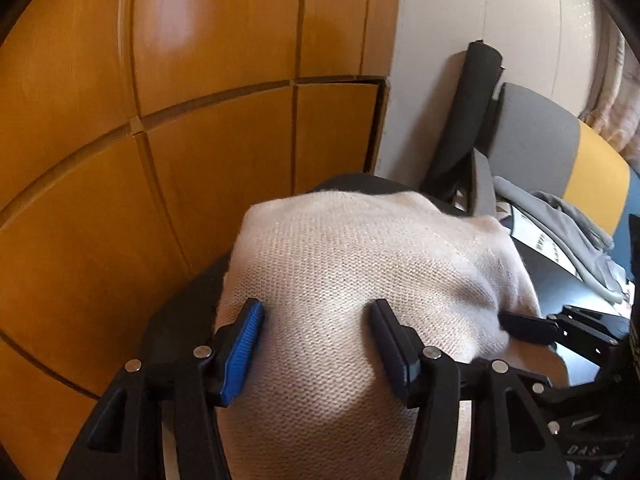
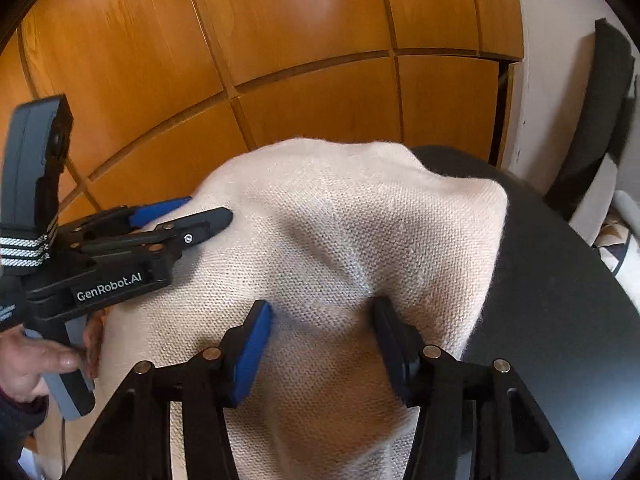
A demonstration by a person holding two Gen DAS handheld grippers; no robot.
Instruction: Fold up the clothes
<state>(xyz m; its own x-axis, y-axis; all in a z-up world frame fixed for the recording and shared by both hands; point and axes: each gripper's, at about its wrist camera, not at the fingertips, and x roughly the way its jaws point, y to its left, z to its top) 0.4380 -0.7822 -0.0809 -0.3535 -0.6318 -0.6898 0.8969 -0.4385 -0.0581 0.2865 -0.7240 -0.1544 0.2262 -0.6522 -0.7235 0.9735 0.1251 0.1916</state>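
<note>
A cream knit sweater (image 1: 360, 264) lies bunched on a dark round table (image 1: 180, 320). My left gripper (image 1: 318, 312) is open, and its blue pad and black finger rest on the knit with a hump of fabric between them. At the right edge of the sweater, the right gripper's finger (image 1: 520, 326) pokes into it. In the right wrist view the sweater (image 2: 340, 220) covers most of the table (image 2: 560, 280). My right gripper (image 2: 322, 310) is open, its tips down on the cloth. The left gripper (image 2: 208, 208) lies on the sweater's left side, held by a hand (image 2: 32, 360).
Orange wooden cabinet doors (image 1: 160, 120) stand close behind the table. A dark rolled mat (image 1: 468, 120) leans on the white wall at right. A grey and yellow chair (image 1: 560, 140) beside it holds a pile of grey clothes (image 1: 568, 232).
</note>
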